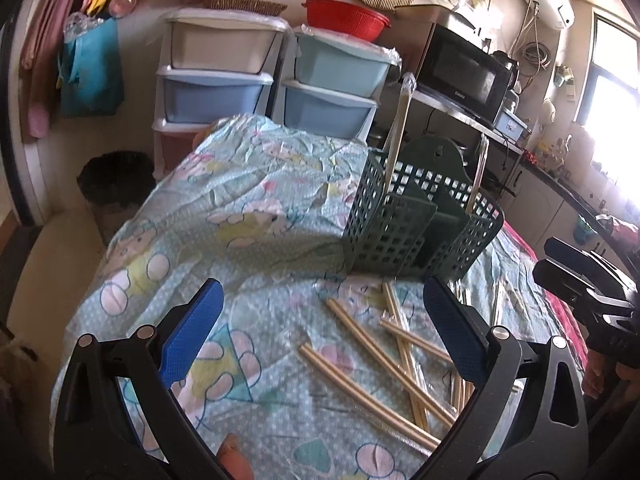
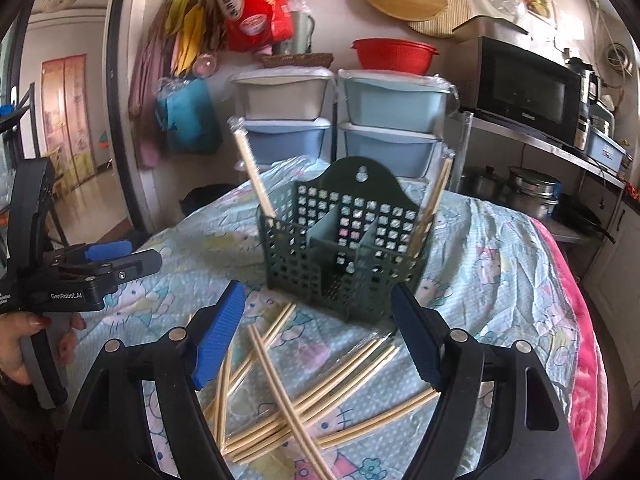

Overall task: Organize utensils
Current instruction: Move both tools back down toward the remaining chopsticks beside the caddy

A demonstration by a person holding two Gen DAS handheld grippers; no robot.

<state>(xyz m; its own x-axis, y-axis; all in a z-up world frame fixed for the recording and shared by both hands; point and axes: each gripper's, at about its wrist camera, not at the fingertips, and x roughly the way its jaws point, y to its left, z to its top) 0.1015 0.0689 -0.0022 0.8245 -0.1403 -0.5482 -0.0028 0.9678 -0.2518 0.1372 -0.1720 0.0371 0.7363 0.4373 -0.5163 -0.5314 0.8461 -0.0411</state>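
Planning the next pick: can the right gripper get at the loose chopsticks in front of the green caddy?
Probably yes: the right gripper is open, with the chopsticks lying uncovered on the cloth just beyond its fingertips.

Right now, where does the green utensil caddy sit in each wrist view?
Left wrist: green caddy right of centre, beyond the loose chopsticks.
Right wrist: caddy at centre, behind the chopsticks.
Shared landmark: red colander on the drawers behind it.

"GenRobot.AI" is printed in white on the black body of my left gripper (image 2: 106, 252). The microwave (image 2: 528, 98) carries a small brand mark I cannot read.
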